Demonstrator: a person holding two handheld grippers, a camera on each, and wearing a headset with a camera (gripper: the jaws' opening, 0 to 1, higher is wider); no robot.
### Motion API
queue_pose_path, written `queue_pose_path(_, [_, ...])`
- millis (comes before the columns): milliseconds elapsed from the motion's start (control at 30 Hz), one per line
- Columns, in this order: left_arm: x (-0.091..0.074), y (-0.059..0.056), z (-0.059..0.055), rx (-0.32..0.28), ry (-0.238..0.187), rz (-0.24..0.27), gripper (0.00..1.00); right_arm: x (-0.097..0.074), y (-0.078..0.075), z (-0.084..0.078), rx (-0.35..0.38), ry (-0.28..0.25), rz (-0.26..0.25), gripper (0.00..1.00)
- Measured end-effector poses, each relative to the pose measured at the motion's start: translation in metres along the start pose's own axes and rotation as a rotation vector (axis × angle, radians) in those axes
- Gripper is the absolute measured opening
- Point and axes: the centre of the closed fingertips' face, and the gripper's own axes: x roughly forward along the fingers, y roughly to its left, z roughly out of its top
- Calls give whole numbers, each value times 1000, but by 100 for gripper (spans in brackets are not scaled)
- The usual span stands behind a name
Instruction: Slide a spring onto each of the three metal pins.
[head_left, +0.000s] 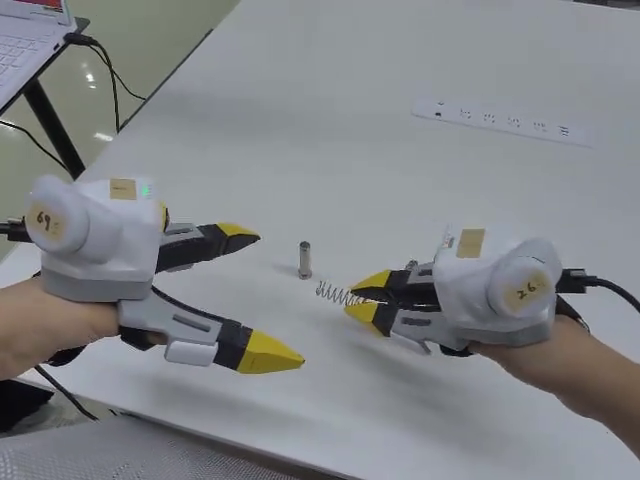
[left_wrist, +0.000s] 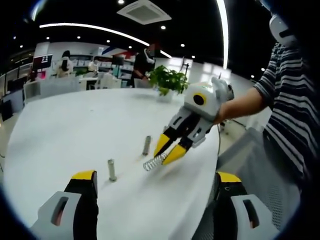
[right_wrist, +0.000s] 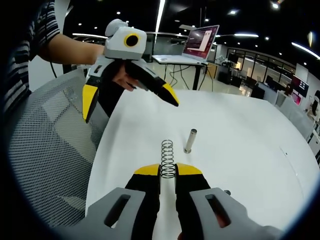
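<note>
My right gripper (right_wrist: 168, 171) has its fingers narrow, pinching one end of the coiled silver wire spring (right_wrist: 168, 155). The rest of the coil sticks out past the yellow tips. A short grey metal pin (right_wrist: 190, 141) stands upright on the white table (right_wrist: 240, 130), just ahead of the spring's free end and off to one side of it, not touching. The spring sits on no pin.

My left gripper (head_left: 255, 295) has its fingers wide with nothing between them, and its tips point across at the spring from well apart.

The left gripper view gives the side-on look. A second grey upright pin (left_wrist: 147, 145) stands just beside the right gripper's fingers, and the first pin stands nearer my own left tips. In the head view that second pin is half hidden behind the right fingers. I can't tell from any view whether the coil touches the table.

The head view also catches a white power strip (head_left: 500, 120) far beyond both sets of fingers. The right gripper view picks up a grey mesh chair (right_wrist: 45, 150) off the table edge, below the left gripper.
</note>
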Motion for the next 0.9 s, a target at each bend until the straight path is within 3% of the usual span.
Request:
queue_pose_path(333, [13,-19,0,8,19,-71,89,-33,-2,-20,-50,45,-2,7])
queue_pose_path(600, [28,-28,6,29,20,-119,85,-46,2,-22,-81,57,16,7])
queue_pose_path(900, [51,-37,16,64,12,-166,74,-58,-1,-21,-66,41,13,7])
